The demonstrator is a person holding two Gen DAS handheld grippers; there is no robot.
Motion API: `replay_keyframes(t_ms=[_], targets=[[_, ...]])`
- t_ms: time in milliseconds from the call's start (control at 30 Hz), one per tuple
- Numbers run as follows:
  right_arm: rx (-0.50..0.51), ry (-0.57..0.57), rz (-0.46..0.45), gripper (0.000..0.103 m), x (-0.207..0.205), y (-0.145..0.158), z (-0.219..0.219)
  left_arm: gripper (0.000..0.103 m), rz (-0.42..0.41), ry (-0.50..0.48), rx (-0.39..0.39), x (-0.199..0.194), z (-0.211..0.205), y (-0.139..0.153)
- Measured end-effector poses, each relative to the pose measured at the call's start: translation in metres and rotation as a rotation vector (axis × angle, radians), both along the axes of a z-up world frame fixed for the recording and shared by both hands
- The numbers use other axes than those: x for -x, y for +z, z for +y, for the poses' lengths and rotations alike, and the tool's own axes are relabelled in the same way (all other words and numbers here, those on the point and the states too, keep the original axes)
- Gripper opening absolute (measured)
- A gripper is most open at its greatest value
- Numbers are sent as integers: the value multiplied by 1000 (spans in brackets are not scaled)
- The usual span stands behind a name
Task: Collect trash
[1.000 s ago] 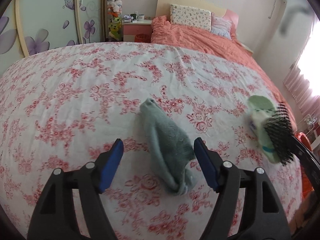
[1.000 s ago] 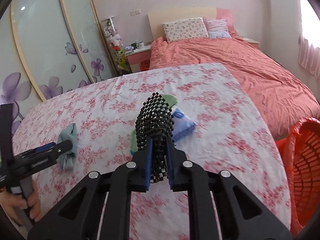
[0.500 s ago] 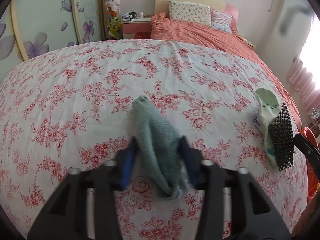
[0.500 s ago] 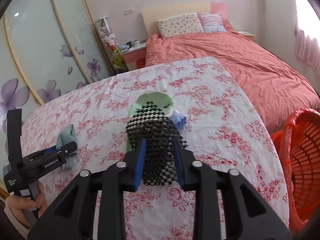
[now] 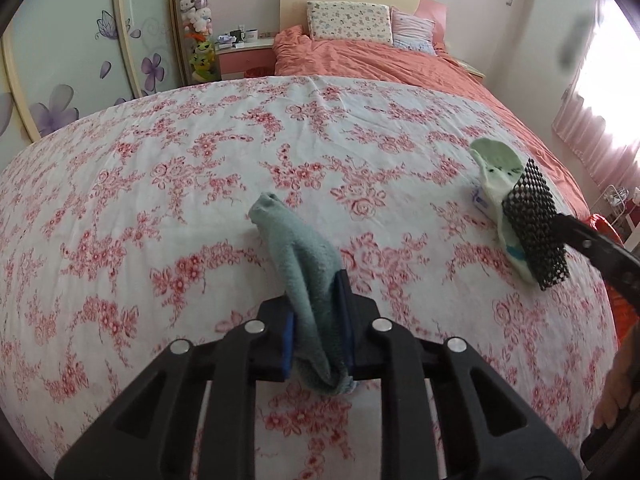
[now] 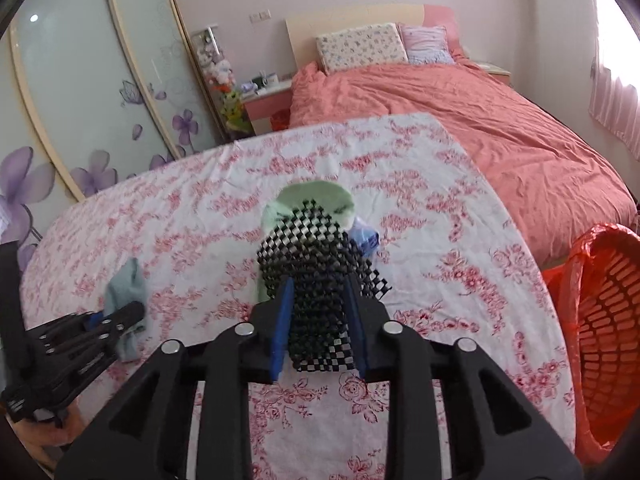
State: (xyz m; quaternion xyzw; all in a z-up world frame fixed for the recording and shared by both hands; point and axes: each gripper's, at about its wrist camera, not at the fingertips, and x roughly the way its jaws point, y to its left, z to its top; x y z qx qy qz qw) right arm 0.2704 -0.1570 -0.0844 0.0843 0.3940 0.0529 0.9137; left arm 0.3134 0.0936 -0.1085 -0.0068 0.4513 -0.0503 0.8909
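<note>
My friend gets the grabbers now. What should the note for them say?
Left gripper: jaws just closed on the grey-green fuzzy sock, which still touches the flowered sheet.
Right gripper: holding the black mesh netting, jaws just loosened a bit.
Pale green sock and blue packet lie under the netting.
Nothing seen in the orange basket yet; everything still needs dropping there.

The grey-green fabric sock [image 5: 308,280] lies on the floral cotton sheet [image 5: 200,184], running forward from between the left gripper [image 5: 318,322] fingers. To its right, the black mesh foam sleeve [image 6: 316,280] sits between the right gripper [image 6: 318,320] fingers, the pale green sock [image 6: 316,198] just ahead. The orange plastic basket [image 6: 600,320] stands right.
</note>
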Motion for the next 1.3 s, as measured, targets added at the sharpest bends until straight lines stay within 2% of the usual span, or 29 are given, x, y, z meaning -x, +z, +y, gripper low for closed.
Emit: replay_keyframes(t_ms=[33, 67, 200, 367, 467, 533, 567, 633, 667, 700, 767, 1000, 1100, 1200, 1233, 1267, 1300], targets=[[-3, -5, 2, 4, 1, -1, -1, 21, 0, 0, 0, 0, 0, 0], [-13, -7, -1, 1, 2, 0, -3, 21, -2, -1, 1, 1, 1, -1], [-39, -29, -53, 1, 15, 12, -16, 21, -7, -1, 0, 1, 1, -2], [-33, -20, -74, 1, 21, 12, -21, 21, -18, 1, 2, 3, 1, -2], [-31, 7, -30, 7, 19, 1, -14, 21, -21, 4, 3, 4, 1, -2], [-17, 10, -12, 38, 19, -4, -8, 21, -24, 5, 4, 5, 1, -2], [-8, 8, -8, 42, 19, -6, -7, 21, -25, 6, 3, 5, 0, -2], [2, 14, 11, 42, 17, -12, -4, 21, -25, 7, 1, 5, 0, -2], [1, 20, 21, 37, 17, -14, -4, 21, -25, 7, 1, 6, 0, -2], [-3, 29, 35, 13, 16, -17, -4, 21, -25, 6, 1, 5, 0, -2], [-15, 23, 33, 8, 19, -17, -9, 21, -25, 6, 1, 6, 0, -2], [-37, -38, -17, 7, 40, -1, -31, 22, -12, 2, 14, 9, 3, -1], [-27, -77, 13, 7, 47, -5, -43, 22, -11, -17, 30, 15, 3, -1], [-33, -65, 53, 8, 50, -13, -46, 23, -13, -65, 52, 24, -1, 0], [-29, -63, 53, 9, 51, -13, -46, 25, -16, -70, 51, 26, -2, 0], [-21, -67, 47, 11, 52, -13, -47, 33, -16, -72, 50, 27, -2, 1], [-13, -75, 42, 24, 53, -13, -47, 41, -17, -70, 51, 28, -2, 1]])
